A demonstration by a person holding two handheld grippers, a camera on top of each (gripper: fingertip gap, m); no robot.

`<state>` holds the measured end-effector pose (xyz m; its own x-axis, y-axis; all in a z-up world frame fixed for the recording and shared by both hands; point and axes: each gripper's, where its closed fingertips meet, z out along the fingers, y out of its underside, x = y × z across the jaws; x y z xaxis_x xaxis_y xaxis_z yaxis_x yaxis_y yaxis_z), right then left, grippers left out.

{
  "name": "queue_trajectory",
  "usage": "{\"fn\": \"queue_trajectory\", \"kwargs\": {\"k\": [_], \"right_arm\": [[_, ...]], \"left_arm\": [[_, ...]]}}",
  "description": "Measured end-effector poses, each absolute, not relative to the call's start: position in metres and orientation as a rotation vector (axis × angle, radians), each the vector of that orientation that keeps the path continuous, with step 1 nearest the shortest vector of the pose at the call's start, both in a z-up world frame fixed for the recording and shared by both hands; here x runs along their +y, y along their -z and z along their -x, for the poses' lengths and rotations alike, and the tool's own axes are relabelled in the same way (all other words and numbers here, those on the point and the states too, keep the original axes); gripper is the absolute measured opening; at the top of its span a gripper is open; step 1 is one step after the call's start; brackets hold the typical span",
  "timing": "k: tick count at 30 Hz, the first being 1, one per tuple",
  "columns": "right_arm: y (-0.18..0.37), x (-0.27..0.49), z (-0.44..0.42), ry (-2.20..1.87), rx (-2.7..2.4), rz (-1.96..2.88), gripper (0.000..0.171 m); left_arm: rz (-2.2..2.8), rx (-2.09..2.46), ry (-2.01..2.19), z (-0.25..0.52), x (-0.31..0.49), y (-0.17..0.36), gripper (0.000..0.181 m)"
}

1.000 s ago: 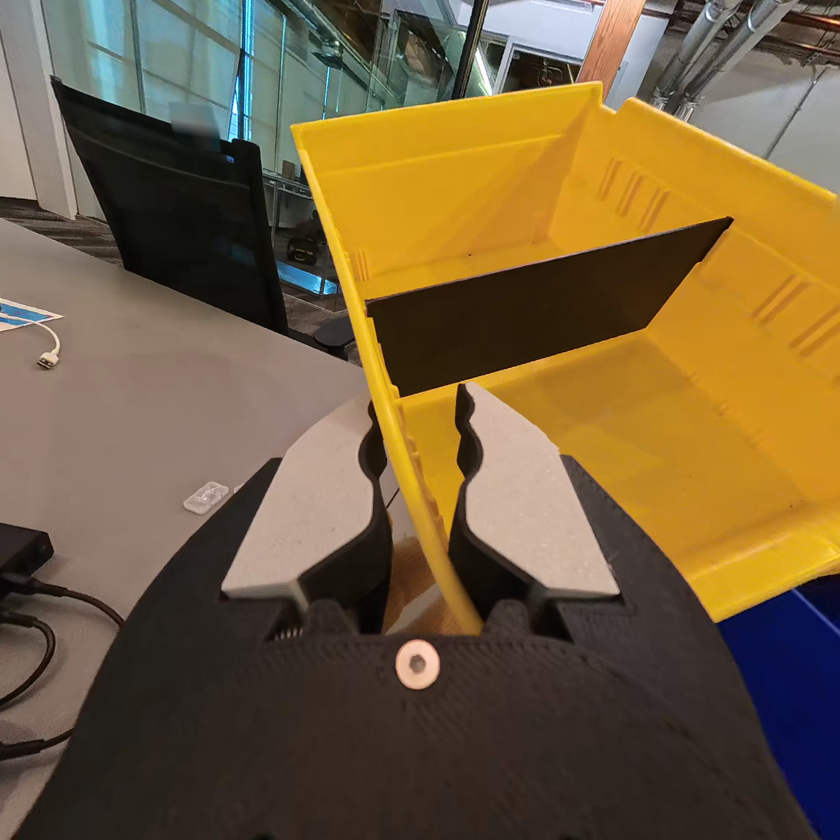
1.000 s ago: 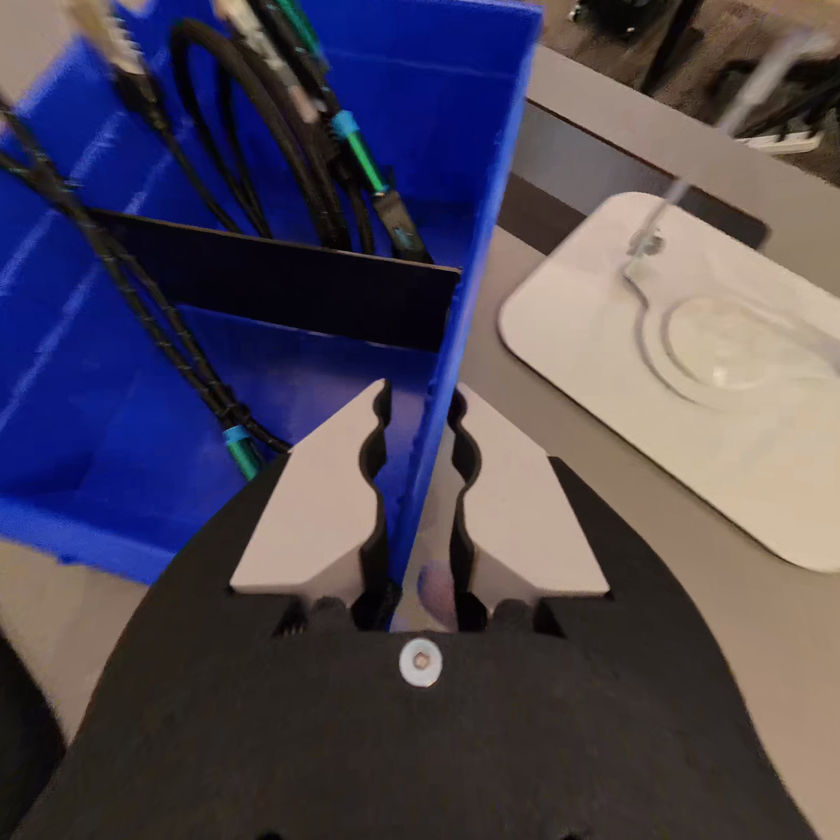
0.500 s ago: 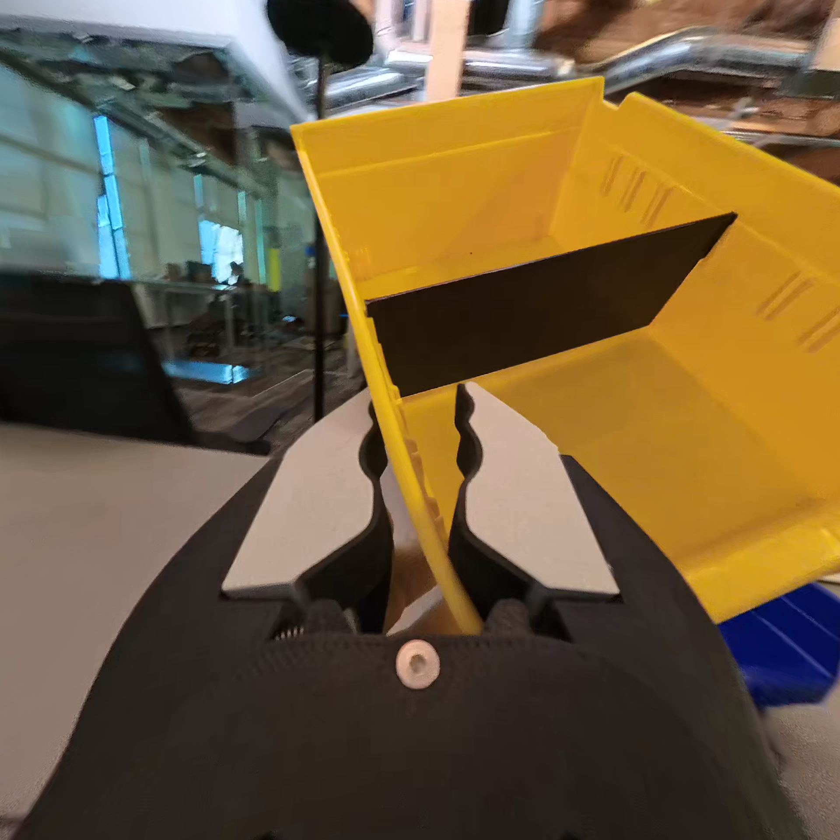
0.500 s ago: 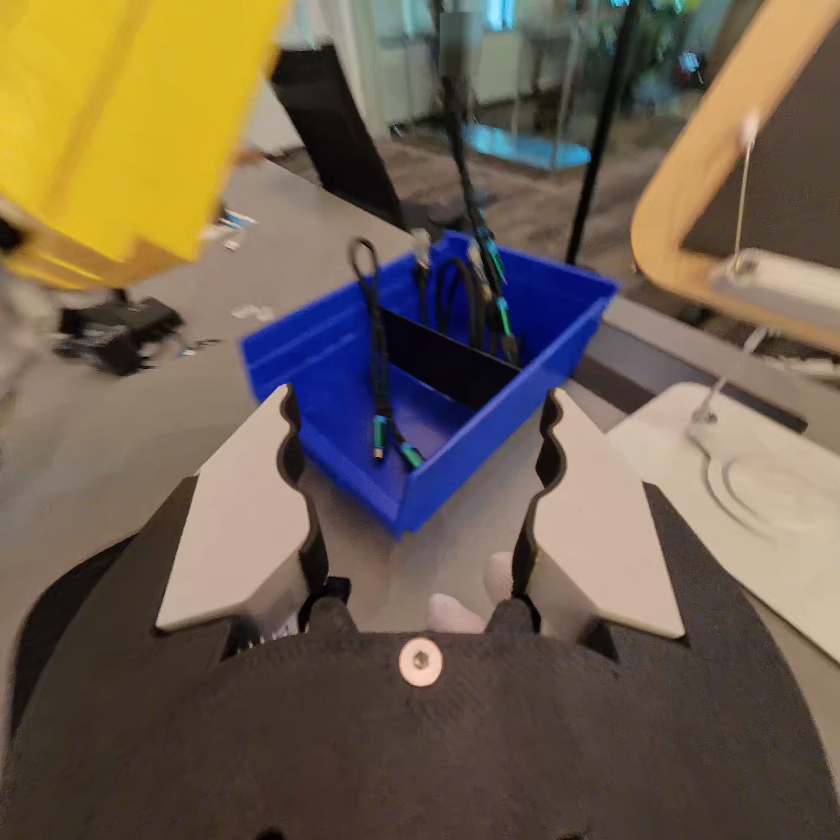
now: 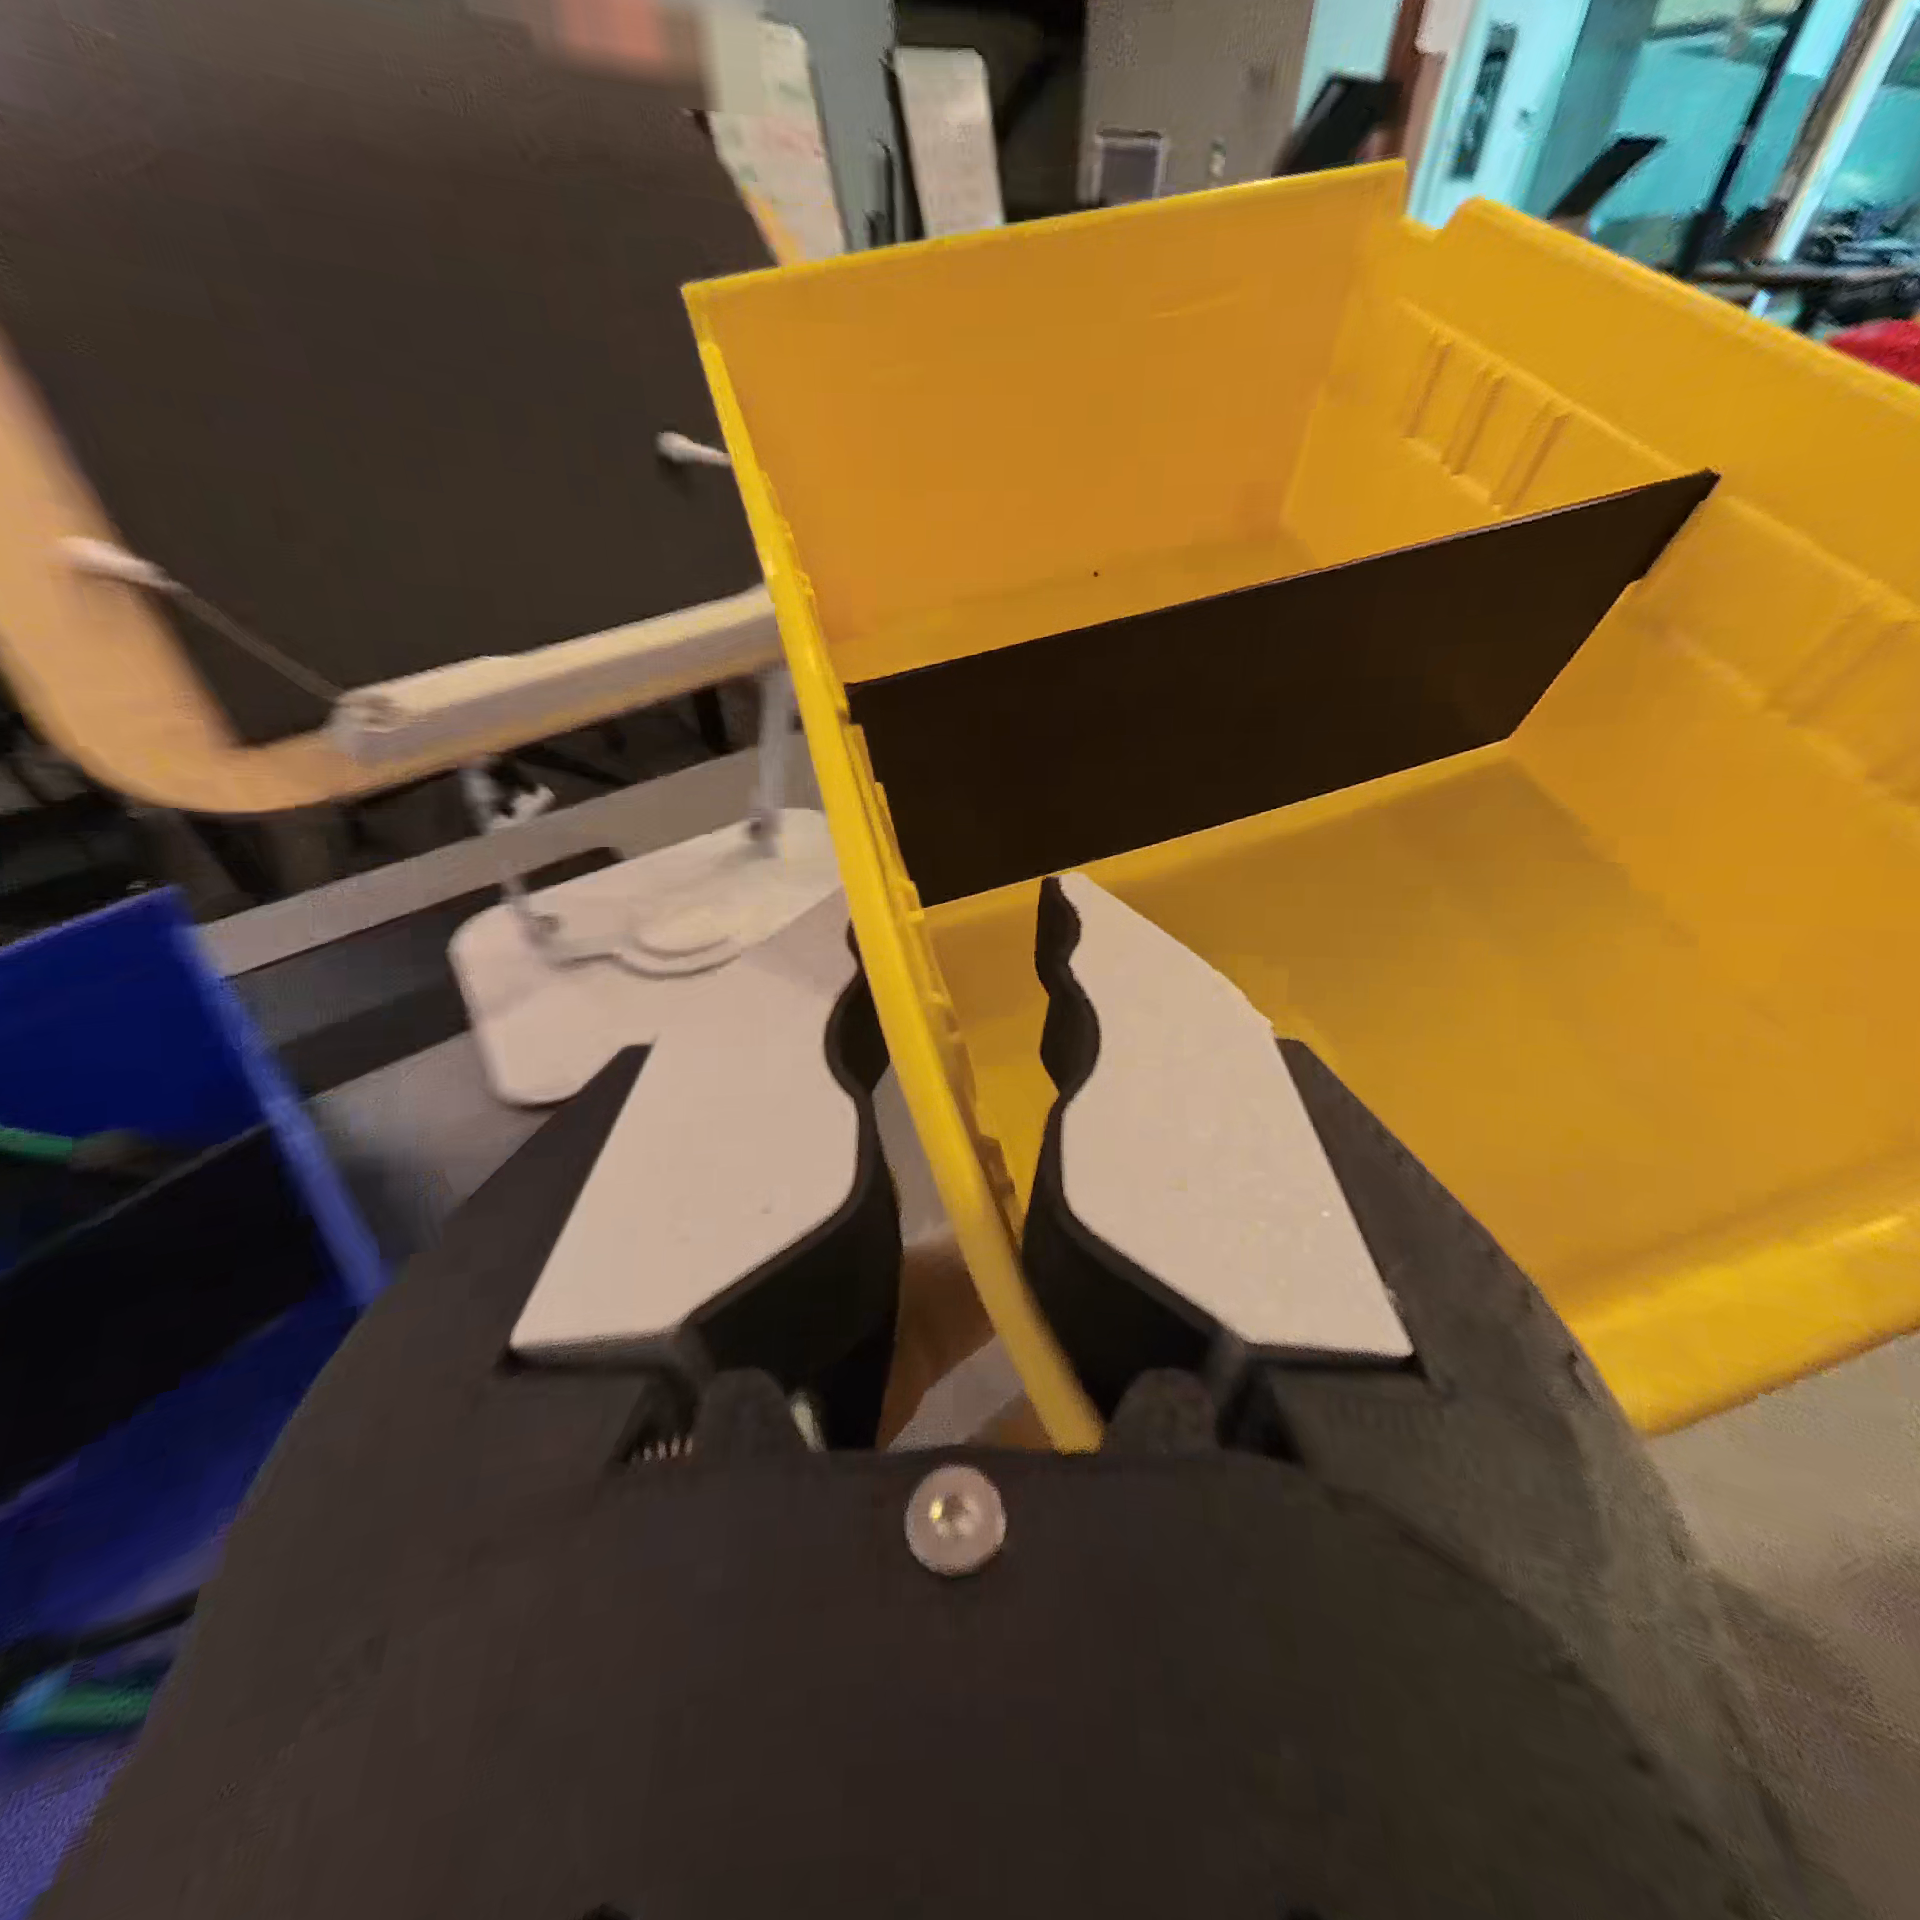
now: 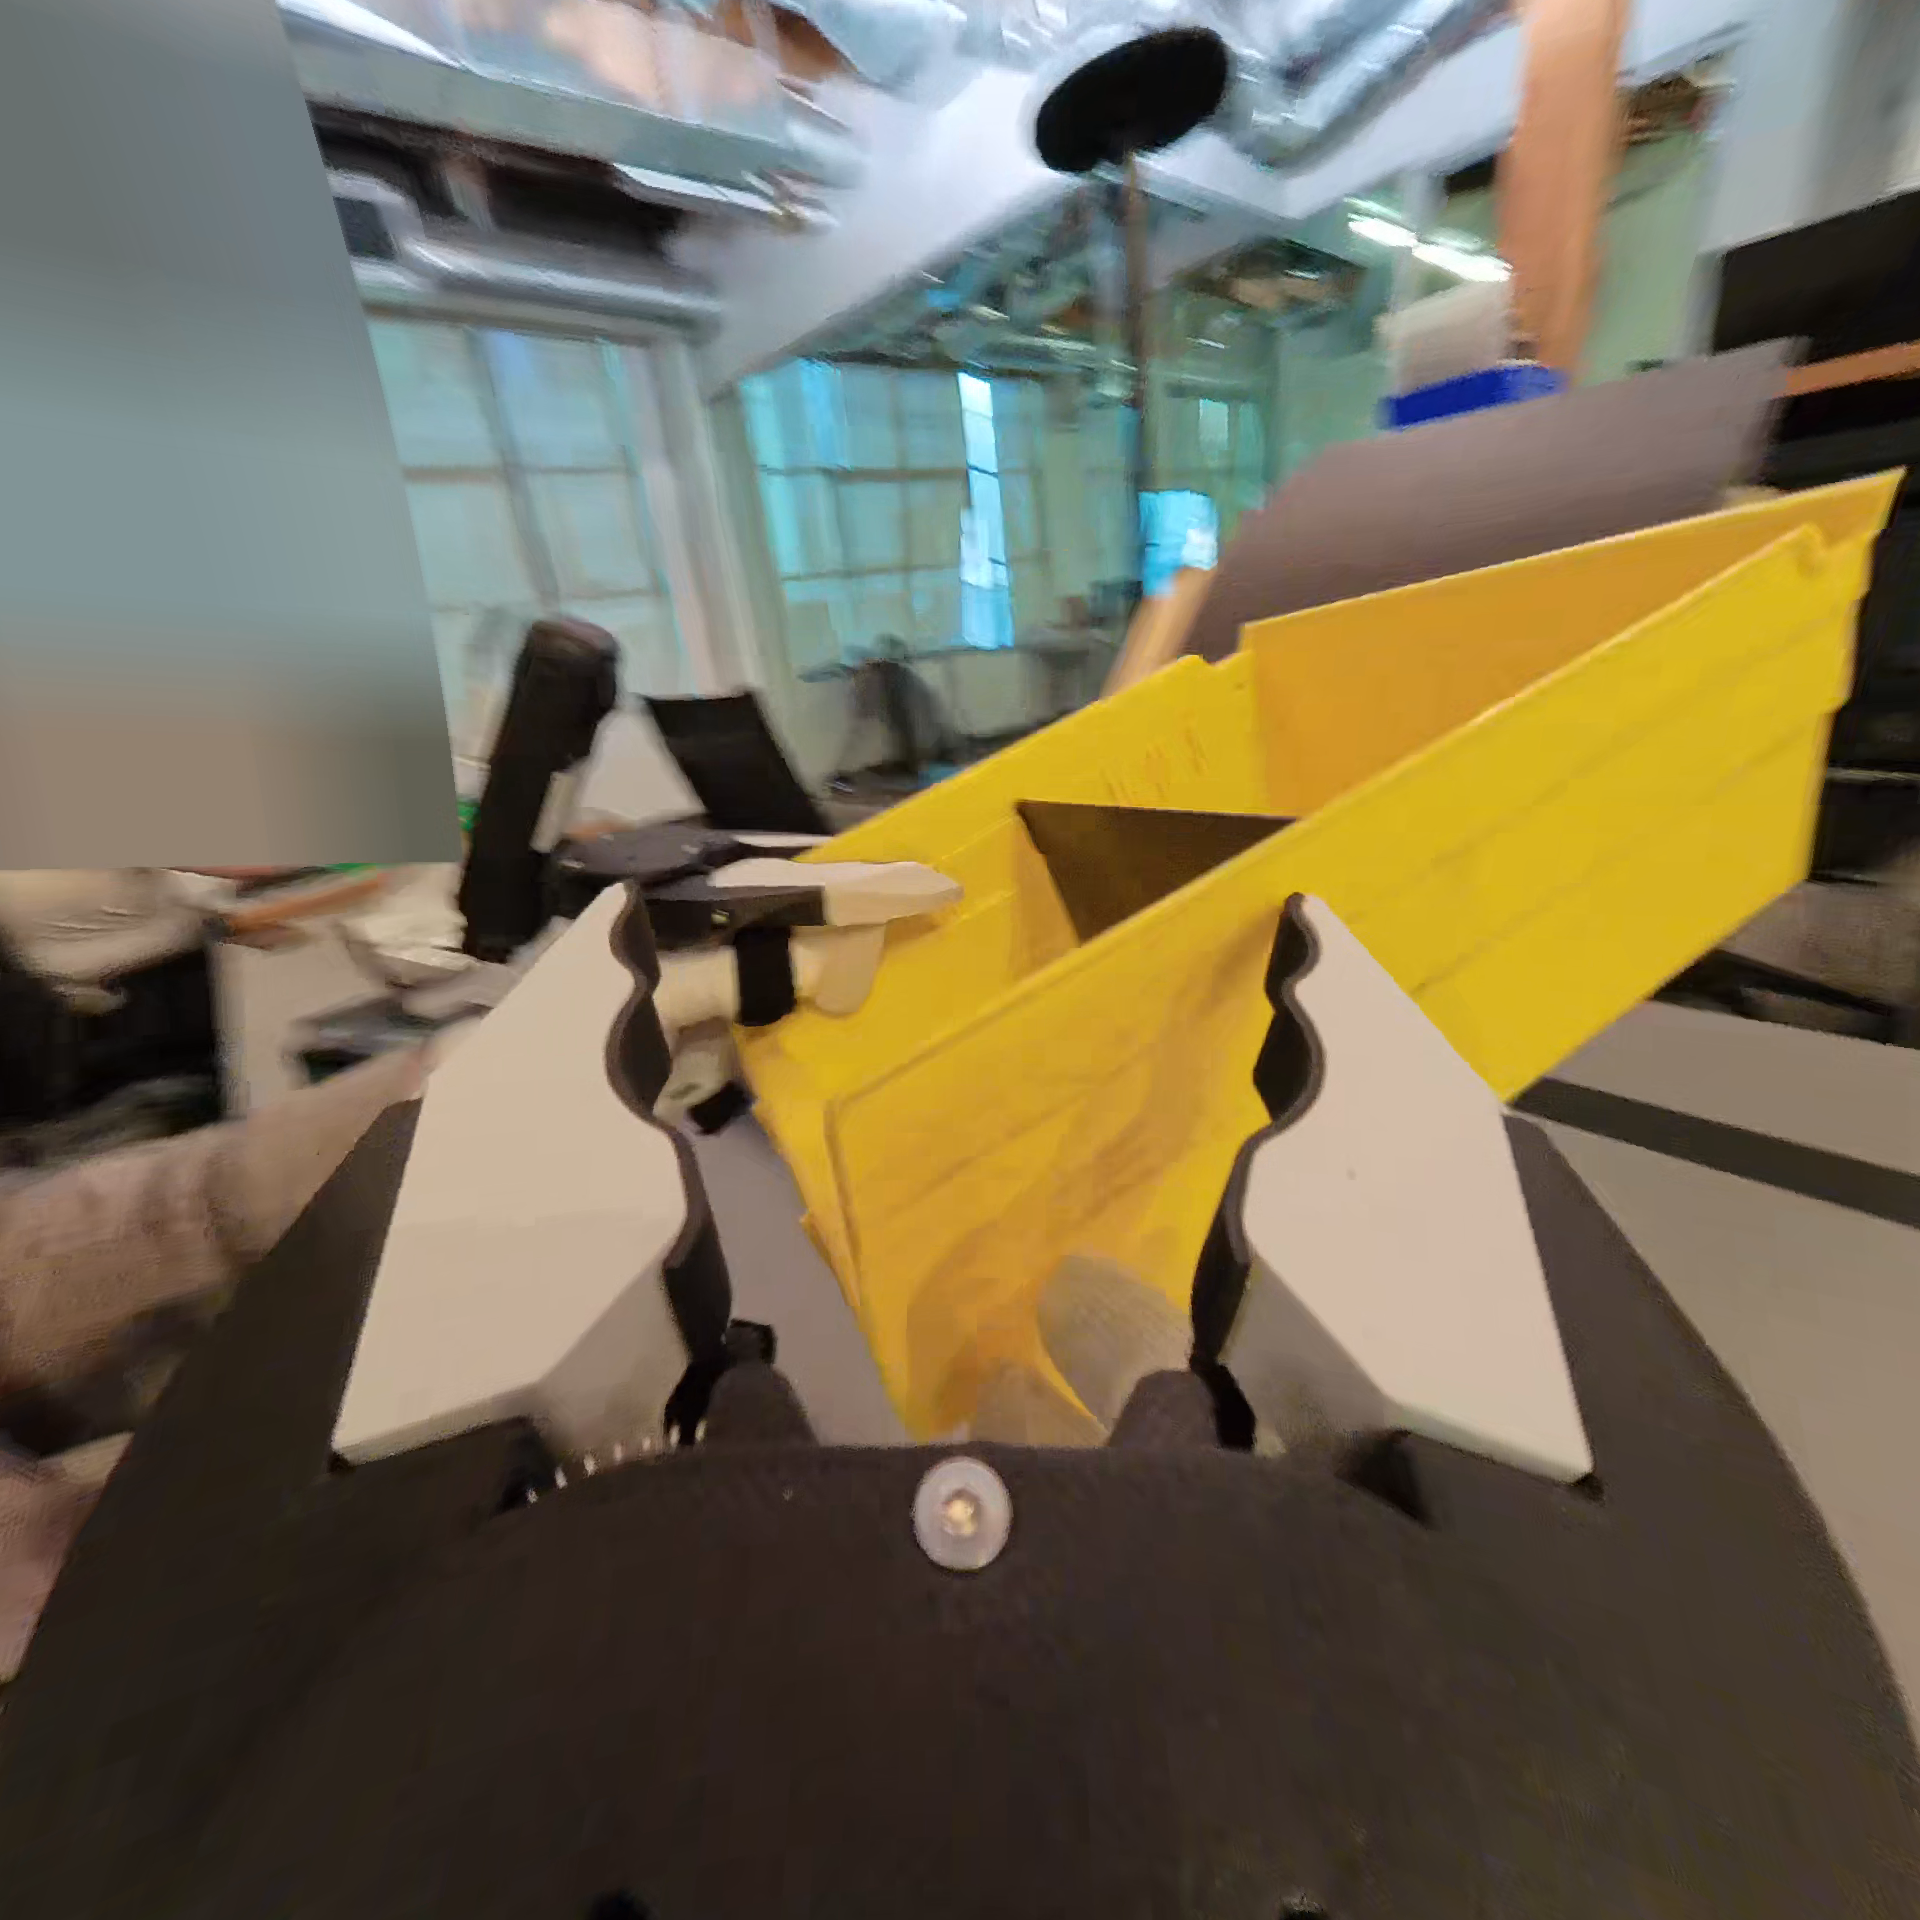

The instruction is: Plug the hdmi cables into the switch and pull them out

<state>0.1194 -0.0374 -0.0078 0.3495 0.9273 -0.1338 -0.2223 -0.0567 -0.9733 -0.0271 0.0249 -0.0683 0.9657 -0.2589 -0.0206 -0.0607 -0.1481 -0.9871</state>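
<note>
No switch shows in either view; the cables [image 5: 62, 1148] lie in the blue bin [image 5: 156, 1195], a blurred green tip visible. The left gripper [image 5: 951, 1049] is clamped on the yellow bin's [image 5: 1558, 1039] wall, lifted and tilted. The right gripper [image 6: 961, 1023] has fingers wide apart, empty. This looks like setup or clearing, not plugging. Next, probably set the yellow bin down steadily.

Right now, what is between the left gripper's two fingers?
The side wall of the yellow bin runs between the left gripper fingers, which are closed on it, in the left wrist view. The black divider sits just beyond.
</note>
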Motion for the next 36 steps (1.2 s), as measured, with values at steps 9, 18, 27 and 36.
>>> {"fn": "queue_trajectory", "kwargs": {"k": [9, 18, 27, 36], "right_arm": [[0.079, 0.101, -0.231, -0.674, -0.594, 1.596, 0.111], [0.142, 0.222, -0.296, -0.512, -0.576, 1.770, 0.106], [0.173, 0.286, -0.344, -0.401, -0.478, 1.861, 0.105], [0.091, 0.203, -0.303, 0.041, -0.746, 1.622, 0.085]], "left_arm": [[1.866, 0.218, 0.294, -0.102, 0.149, 0.146, 0.034], [1.882, 0.248, 0.394, -0.185, 0.216, 0.188, 0.069], [1.860, 0.314, 0.763, -0.207, 0.211, 0.146, 0.104], [1.640, 0.137, 0.041, 0.089, 0.053, 0.031, 0.082]]}}
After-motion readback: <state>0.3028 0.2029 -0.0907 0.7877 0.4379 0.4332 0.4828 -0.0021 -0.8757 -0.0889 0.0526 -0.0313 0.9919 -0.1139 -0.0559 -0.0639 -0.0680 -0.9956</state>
